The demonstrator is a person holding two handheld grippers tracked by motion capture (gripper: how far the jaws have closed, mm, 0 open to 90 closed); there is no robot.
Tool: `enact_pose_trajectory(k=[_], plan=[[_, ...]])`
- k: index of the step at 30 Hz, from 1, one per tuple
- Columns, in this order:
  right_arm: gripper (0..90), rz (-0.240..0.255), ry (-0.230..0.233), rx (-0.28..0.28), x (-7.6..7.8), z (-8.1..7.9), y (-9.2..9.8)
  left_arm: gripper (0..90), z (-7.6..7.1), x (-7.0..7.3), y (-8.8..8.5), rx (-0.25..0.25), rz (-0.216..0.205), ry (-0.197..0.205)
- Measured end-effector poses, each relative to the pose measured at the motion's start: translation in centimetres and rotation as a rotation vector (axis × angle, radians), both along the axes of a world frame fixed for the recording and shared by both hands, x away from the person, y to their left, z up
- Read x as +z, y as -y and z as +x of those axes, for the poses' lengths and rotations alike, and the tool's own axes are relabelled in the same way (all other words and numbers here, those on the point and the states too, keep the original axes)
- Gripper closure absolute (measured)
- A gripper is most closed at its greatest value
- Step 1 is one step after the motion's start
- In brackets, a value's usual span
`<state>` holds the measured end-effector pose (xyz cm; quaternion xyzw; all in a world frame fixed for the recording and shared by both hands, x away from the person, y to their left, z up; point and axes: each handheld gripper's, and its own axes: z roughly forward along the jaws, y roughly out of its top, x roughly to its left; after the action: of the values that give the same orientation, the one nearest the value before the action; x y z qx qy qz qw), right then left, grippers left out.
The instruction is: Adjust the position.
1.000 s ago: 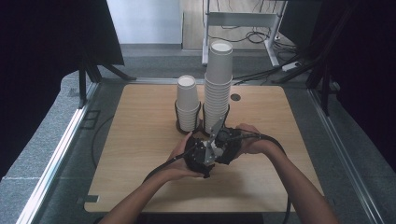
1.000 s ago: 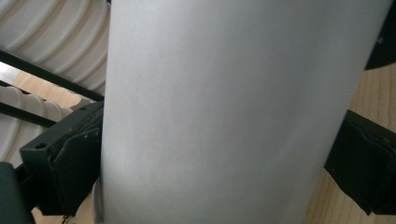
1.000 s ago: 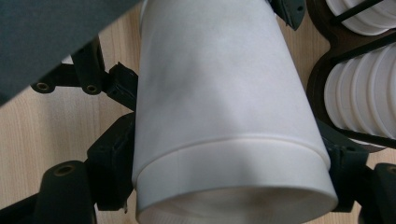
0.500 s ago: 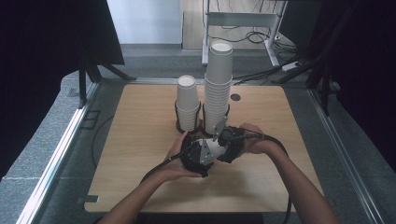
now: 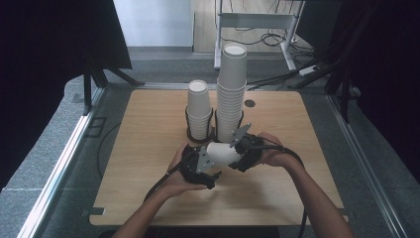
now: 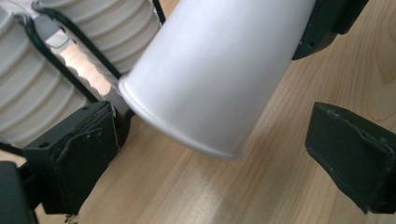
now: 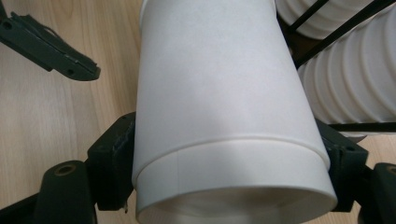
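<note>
On the wooden bench (image 5: pixel 148 148), the left gripper (image 5: pixel 200 166) sits at the left of the pair, its jaws spread wide apart. They have just been closing a little, yet in the left gripper view neither black jaw touches the white paper cup (image 6: pixel 219 74), whose closed base lies between them. The cup (image 5: pixel 223 153) hangs on its side just above the bench, between the two grippers. To its right, the right gripper (image 5: pixel 242 151) pinches the cup near its rim, a jaw pressed against each side of the wall (image 7: pixel 224 116). Just behind the grippers stand a short cup stack (image 5: pixel 199 109) and, right of it, a tall cup stack (image 5: pixel 231 91), each in a black wire holder (image 5: pixel 189 119).
</note>
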<state>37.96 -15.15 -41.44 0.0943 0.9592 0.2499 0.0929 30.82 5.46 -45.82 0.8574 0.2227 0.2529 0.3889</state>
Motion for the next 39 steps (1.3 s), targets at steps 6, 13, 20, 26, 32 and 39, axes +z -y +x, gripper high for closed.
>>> enact_pose_trajectory(k=[6, 13, 20, 26, 32, 39], plan=[[22.4, 0.074, 0.013, -0.026, -0.4, 0.0, 0.3, 3.0, -0.1, -0.2, -1.2, 0.036, -0.06, -0.036], [22.4, 0.191, 0.015, -0.093, -1.0, -0.1, 1.0, 6.7, 0.0, -0.3, -2.5, 0.083, -0.145, -0.084], [22.4, 0.279, 0.032, -0.127, -1.1, -0.5, 1.3, 7.7, 0.0, -0.1, -3.6, 0.129, -0.225, -0.101], [22.4, 0.35, 0.049, -0.162, -1.7, -1.4, 1.7, 7.9, -0.2, -0.4, -4.2, 0.15, -0.268, -0.115], [22.4, 0.434, 0.052, -0.204, -2.3, -2.2, 2.3, 8.3, -0.2, -0.8, -4.4, 0.153, -0.278, -0.135], [22.4, 0.517, 0.055, -0.236, -3.1, -3.0, 2.6, 8.3, -0.4, -0.9, -4.6, 0.155, -0.285, -0.139]])
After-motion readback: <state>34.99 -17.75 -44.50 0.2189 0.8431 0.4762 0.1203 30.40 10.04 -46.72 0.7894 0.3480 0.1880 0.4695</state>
